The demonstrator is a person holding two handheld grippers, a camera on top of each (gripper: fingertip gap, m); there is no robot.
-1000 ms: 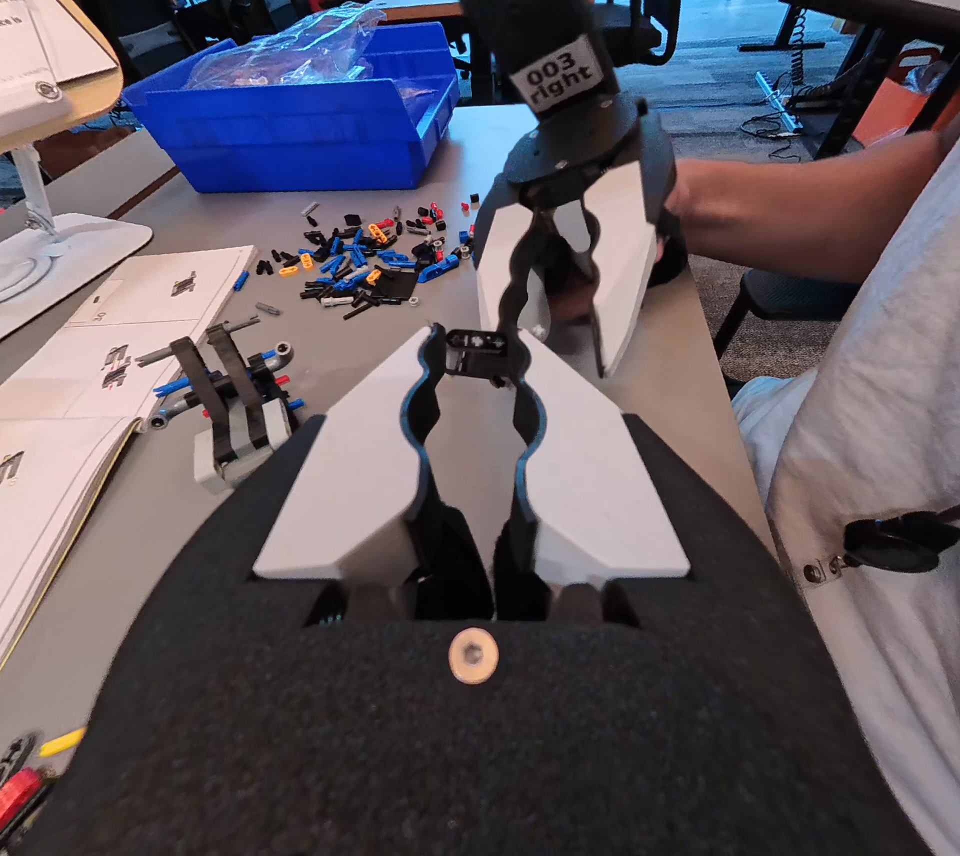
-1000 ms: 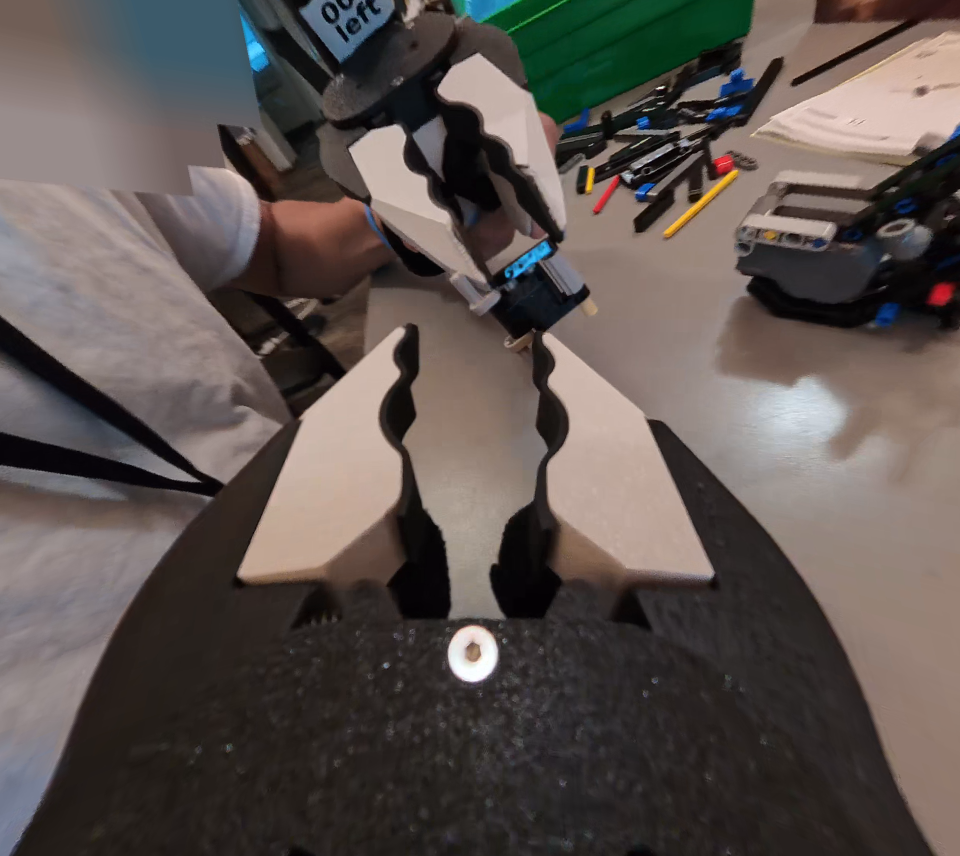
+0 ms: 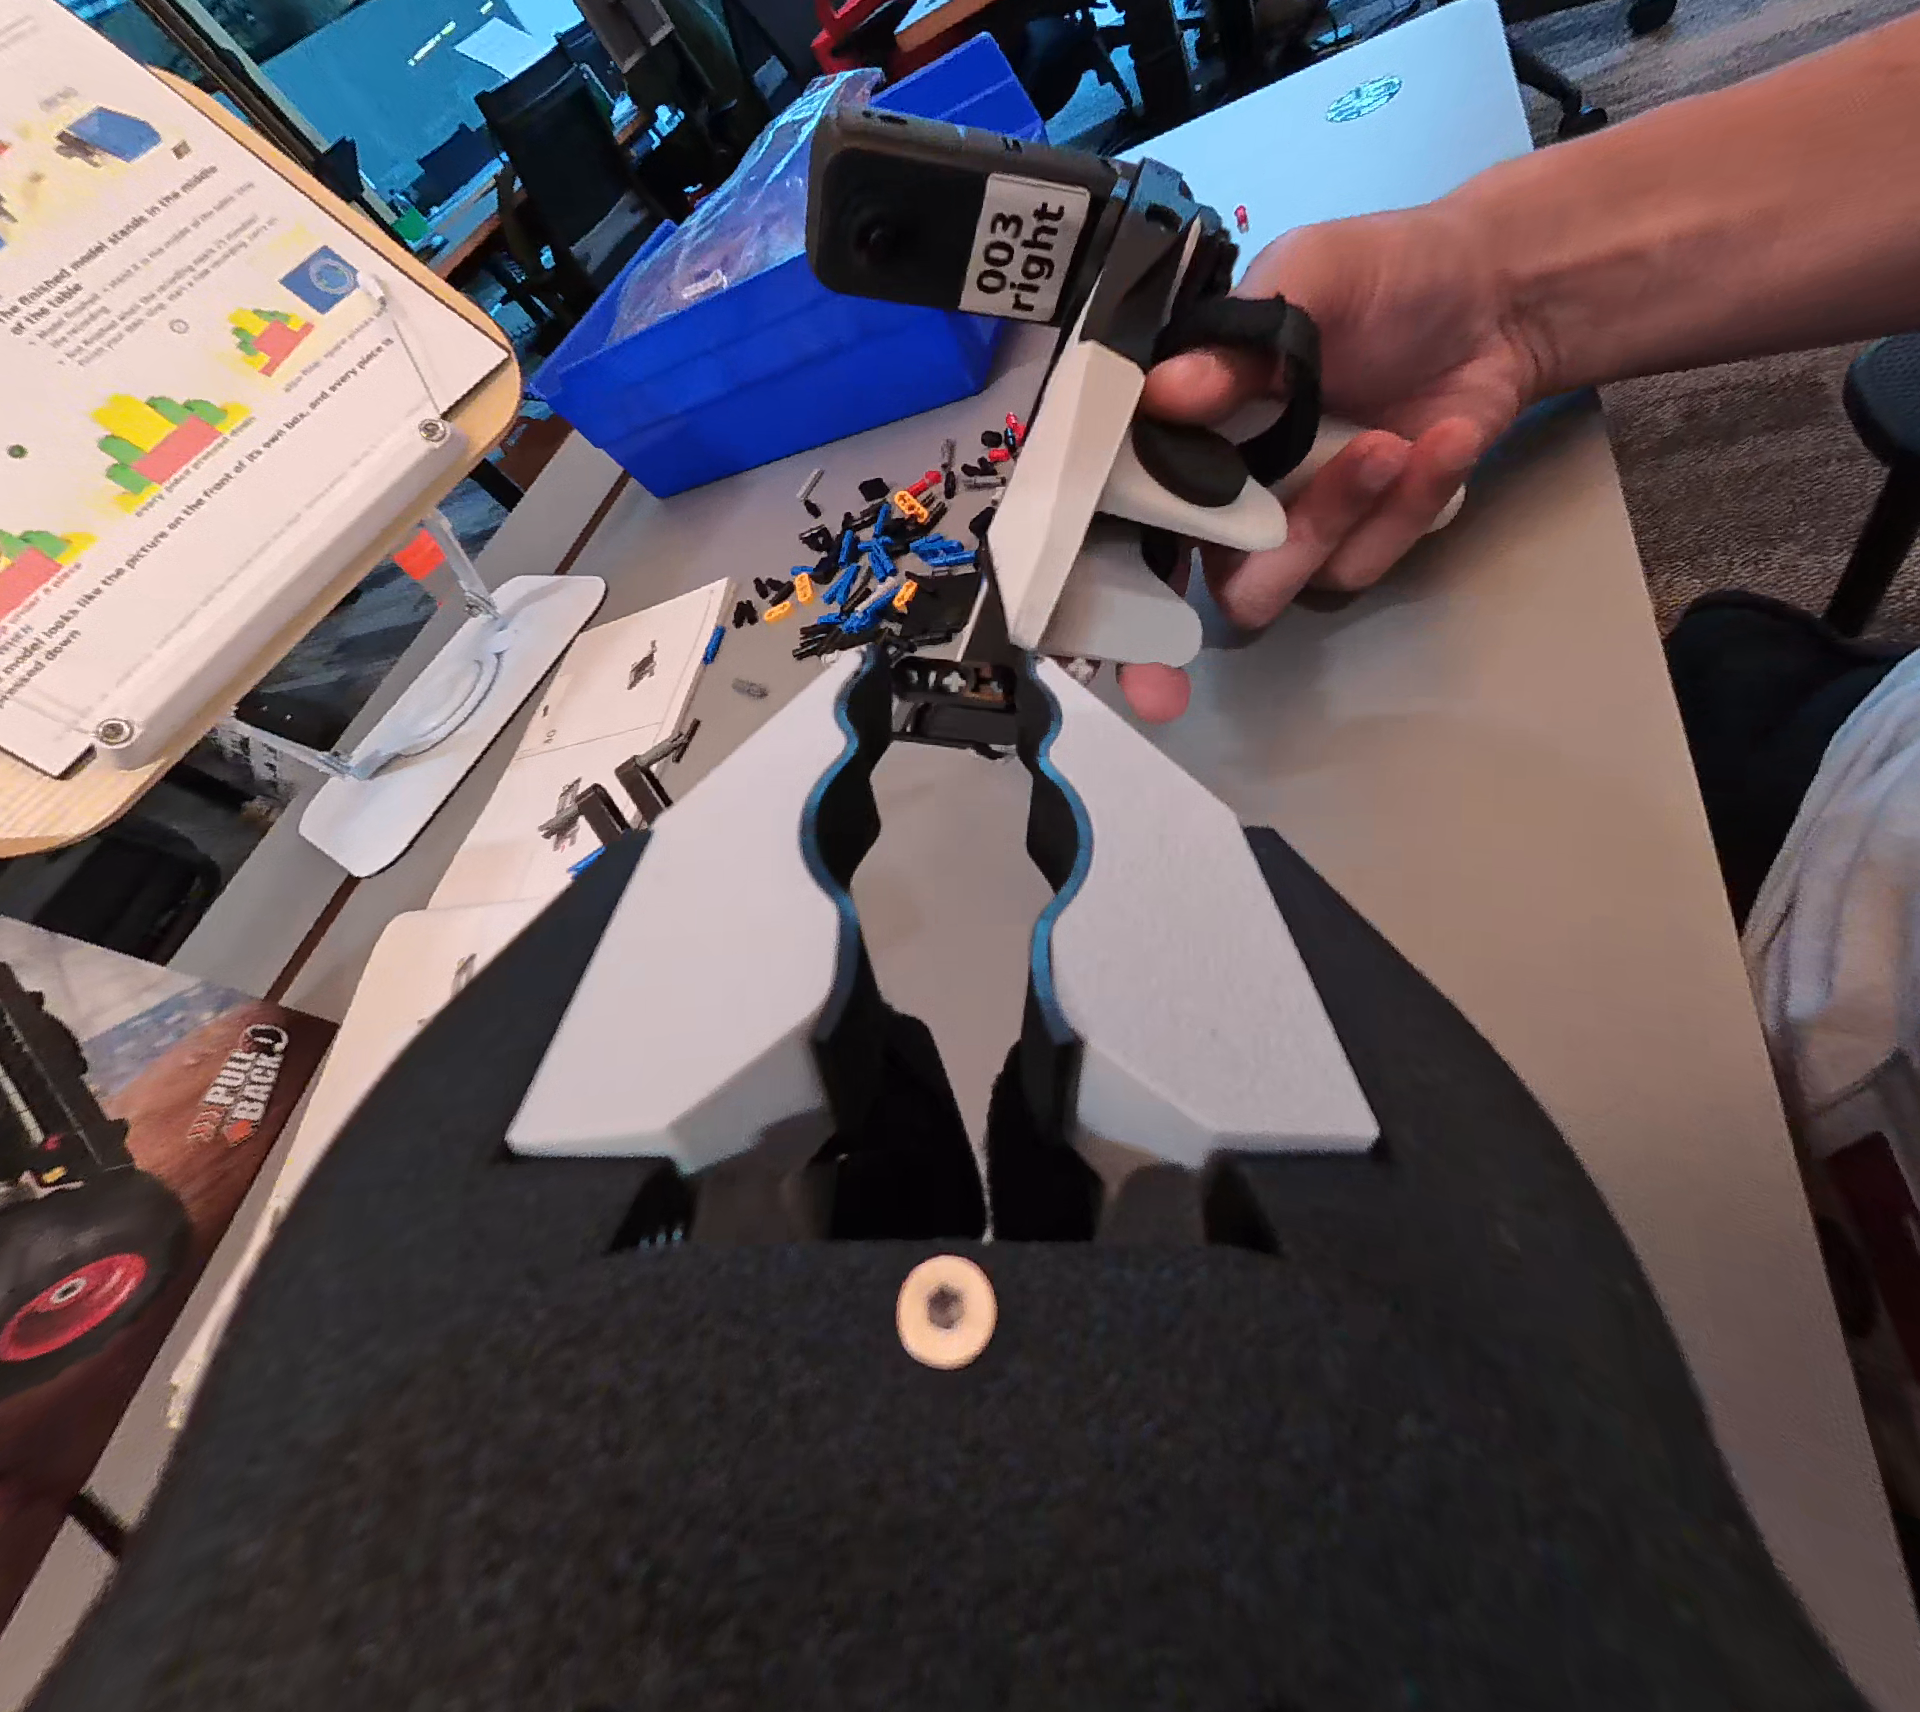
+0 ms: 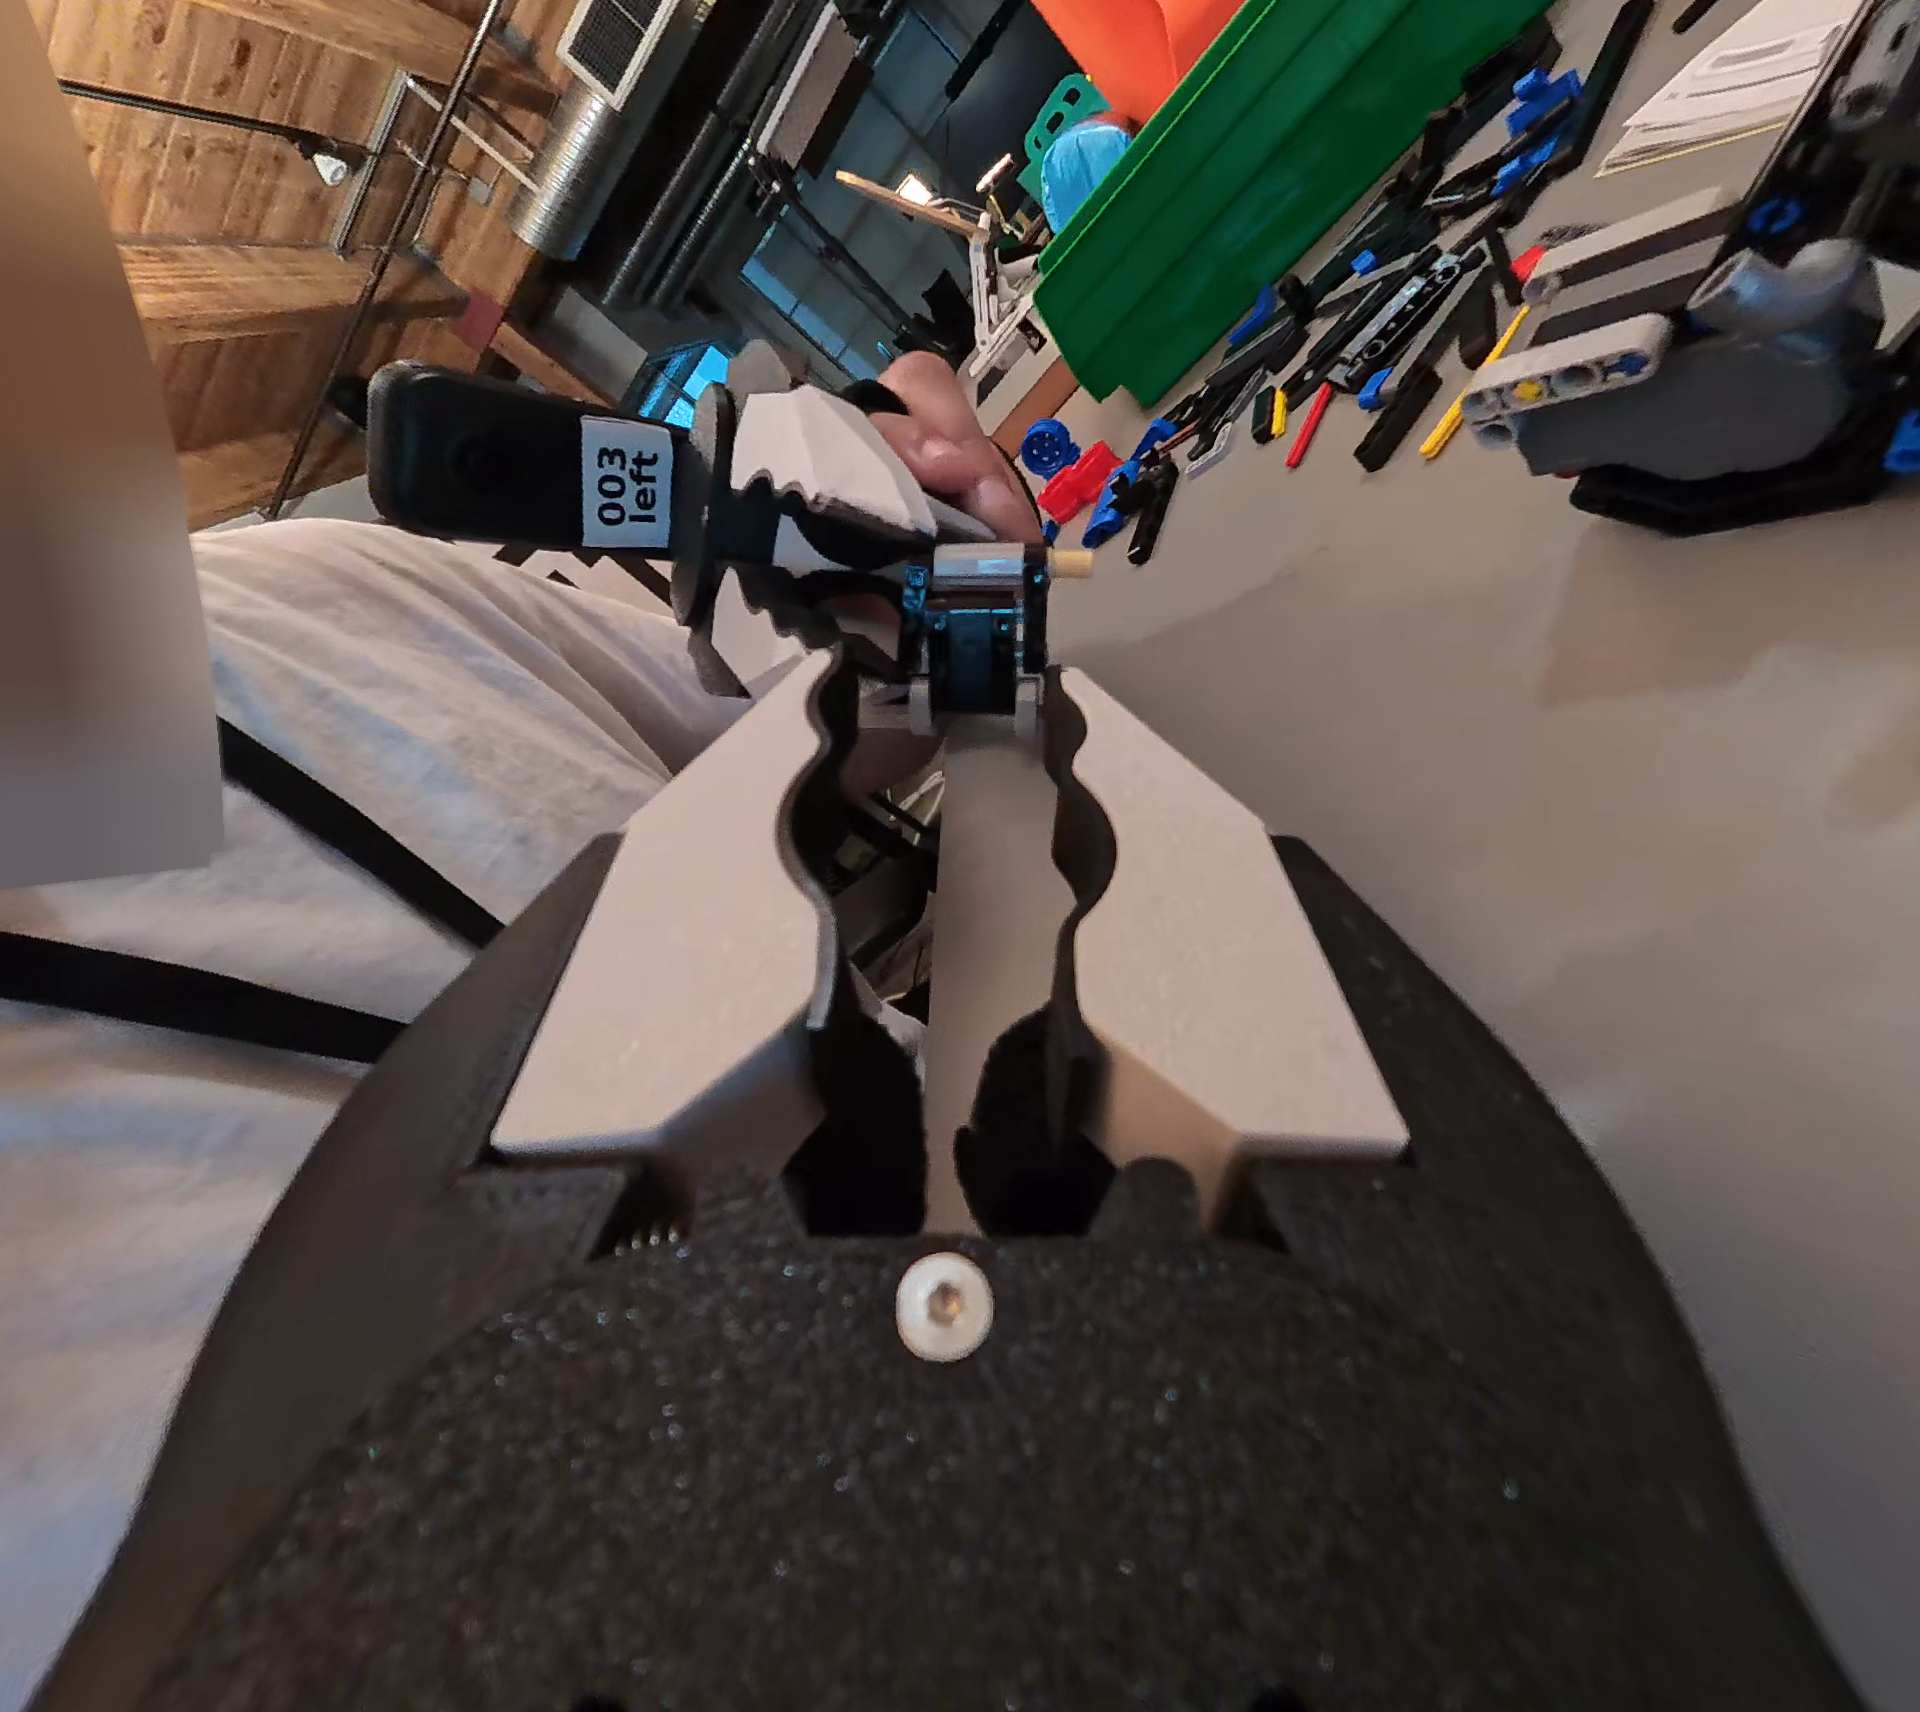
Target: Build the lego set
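Both tongs meet on one small black-and-grey sub-assembly point(image 3: 951, 701) held in the air above the surface: left tongs point(image 3: 948, 696) are clamped on it at centre frame, and right tongs point(image 4: 940, 691) close on its lower edge in their own view, the same right tongs point(image 3: 997, 623) coming down onto it from above in the left view. A tan pin point(image 4: 1070, 563) sticks out of its side. I judge this a two-handed joining or regripping step; next calls for a steady squeeze along the pin's line without twisting. Beyond, loose pieces point(image 3: 862, 561) scatter across the grey surface point(image 3: 1455, 831), with a blue bin point(image 3: 769, 374) upper centre, the part-built model point(image 4: 1662, 384) and green bin point(image 4: 1299, 135) upper right, and office chairs behind.
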